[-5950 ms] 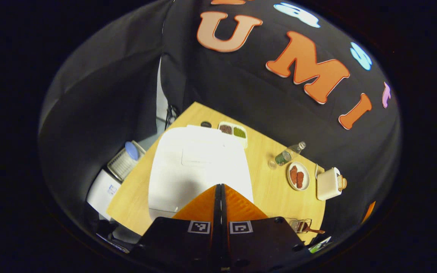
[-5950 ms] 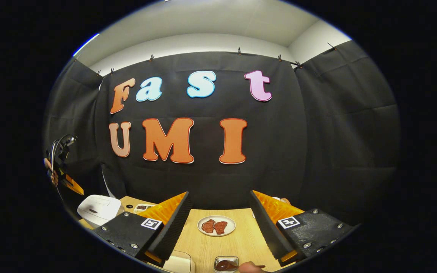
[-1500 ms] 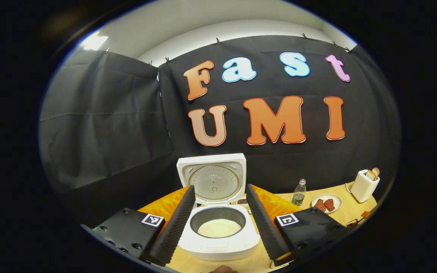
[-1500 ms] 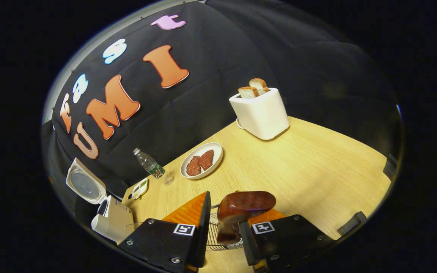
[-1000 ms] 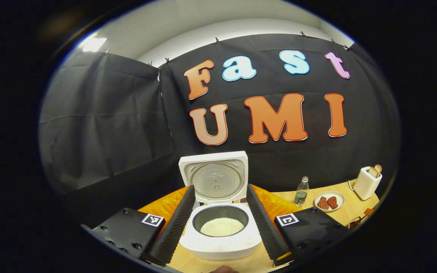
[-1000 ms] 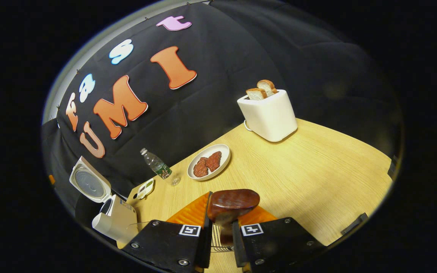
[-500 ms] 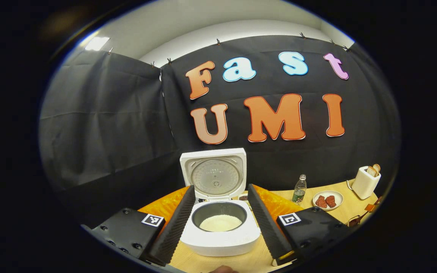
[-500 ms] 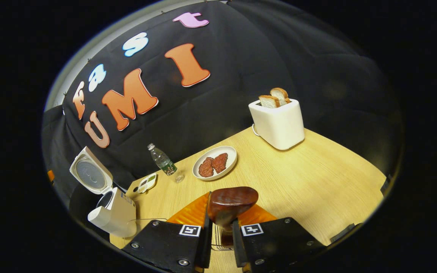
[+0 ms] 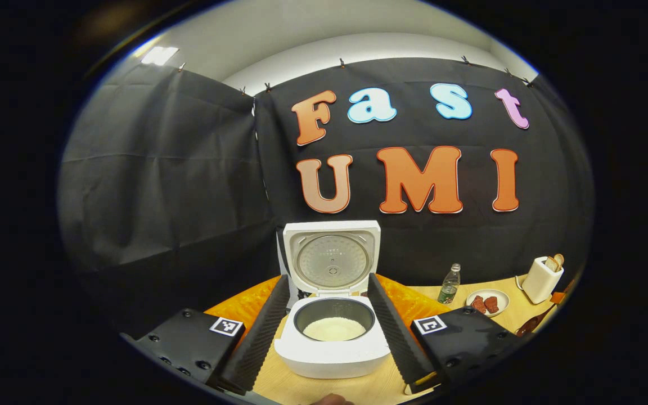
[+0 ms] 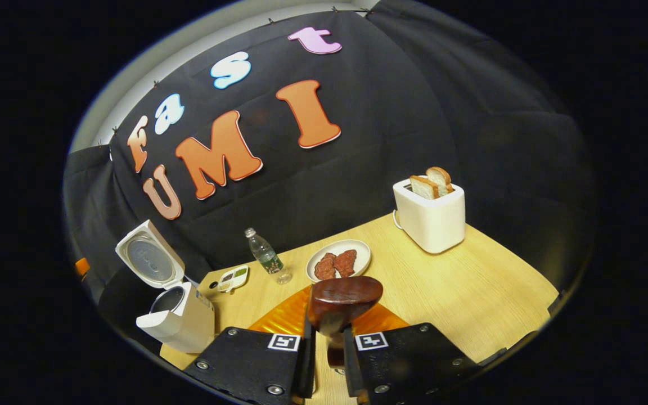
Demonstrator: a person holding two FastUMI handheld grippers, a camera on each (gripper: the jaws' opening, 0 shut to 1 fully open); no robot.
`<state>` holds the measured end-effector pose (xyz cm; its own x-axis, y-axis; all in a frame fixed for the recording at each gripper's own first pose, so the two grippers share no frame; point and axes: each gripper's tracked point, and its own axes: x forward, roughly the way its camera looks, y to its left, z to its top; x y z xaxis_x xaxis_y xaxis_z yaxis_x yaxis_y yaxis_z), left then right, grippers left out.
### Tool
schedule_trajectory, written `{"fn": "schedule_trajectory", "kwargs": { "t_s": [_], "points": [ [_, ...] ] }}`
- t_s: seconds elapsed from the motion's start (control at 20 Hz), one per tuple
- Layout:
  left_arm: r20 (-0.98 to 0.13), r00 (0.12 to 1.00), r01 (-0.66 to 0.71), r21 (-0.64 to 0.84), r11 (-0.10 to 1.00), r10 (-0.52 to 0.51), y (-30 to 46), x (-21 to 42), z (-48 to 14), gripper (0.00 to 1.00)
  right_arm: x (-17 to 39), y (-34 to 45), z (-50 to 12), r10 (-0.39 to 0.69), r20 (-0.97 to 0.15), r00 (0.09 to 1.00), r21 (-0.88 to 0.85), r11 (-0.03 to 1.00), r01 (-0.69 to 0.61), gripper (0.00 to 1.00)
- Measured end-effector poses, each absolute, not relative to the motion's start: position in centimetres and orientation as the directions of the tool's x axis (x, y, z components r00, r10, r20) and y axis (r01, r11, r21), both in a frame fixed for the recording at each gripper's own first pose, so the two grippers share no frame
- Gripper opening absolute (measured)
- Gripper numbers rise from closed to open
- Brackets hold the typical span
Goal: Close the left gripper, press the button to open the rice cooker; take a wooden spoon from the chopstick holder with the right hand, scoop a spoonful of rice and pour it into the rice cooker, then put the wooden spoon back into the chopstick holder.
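The white rice cooker point(image 9: 332, 351) stands with its lid point(image 9: 332, 261) raised, and white rice point(image 9: 333, 328) lies in its pot. My left gripper point(image 9: 328, 281) is open, its fingers point(image 9: 265, 326) framing the cooker from a short way back without touching it. My right gripper point(image 10: 328, 337) is shut on the handle of the dark wooden spoon point(image 10: 345, 299), whose bowl sticks up just past the fingertips, above the table. The right gripper view has the rice cooker point(image 10: 180, 320) far off to the left, lid point(image 10: 149, 261) up.
On the wooden table point(image 10: 470, 292) are a water bottle point(image 10: 265, 256), a plate of meat point(image 10: 338, 260), a white toaster point(image 10: 430, 222) with bread and a small condiment tray point(image 10: 233, 278). The left gripper view has the bottle point(image 9: 450, 284), plate point(image 9: 487, 302) and toaster point(image 9: 539, 278) on the right.
Since six seconds ago the cooker lid has opened, my left gripper has opened and backed off, and my right gripper has shut on the spoon. Lately it lifts the spoon clear of the wire holder.
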<state>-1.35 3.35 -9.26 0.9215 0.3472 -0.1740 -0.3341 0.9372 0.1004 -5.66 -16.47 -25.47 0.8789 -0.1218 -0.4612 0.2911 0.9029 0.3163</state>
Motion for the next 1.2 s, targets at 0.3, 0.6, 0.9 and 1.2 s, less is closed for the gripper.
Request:
{"fn": "schedule_trajectory", "kwargs": {
  "t_s": [0.3, 0.6, 0.9, 1.2],
  "points": [
    [-0.184, 0.903, -0.38, 0.075, 0.922, 0.388, 6.4, -2.8, -9.8, 0.9, -4.1, -12.4, -22.1, -0.055, -0.416, 0.907, 0.341, 0.916, 0.213, 0.18],
    [-0.198, 0.89, -0.407, 0.058, 0.911, 0.41, 9.2, -3.8, -10.3, 0.9, -2.9, -5.9, -22.4, 0.045, -0.44, 0.897, 0.361, 0.923, 0.13, 0.18],
    [-0.211, 0.889, -0.4, 0.074, 0.913, 0.407, 10.5, -3.8, -11.0, 0.94, -3.1, -1.8, -26.5, 0.064, -0.523, 0.85, 0.249, 0.965, 0.081, 0.18],
    [-0.256, 0.883, -0.388, 0.072, 0.919, 0.393, 10.5, -4.1, -12.8, 0.9, -3.8, -0.1, -30.8, 0.032, -0.582, 0.813, 0.021, 0.999, -0.024, 0.17]
  ]
}}
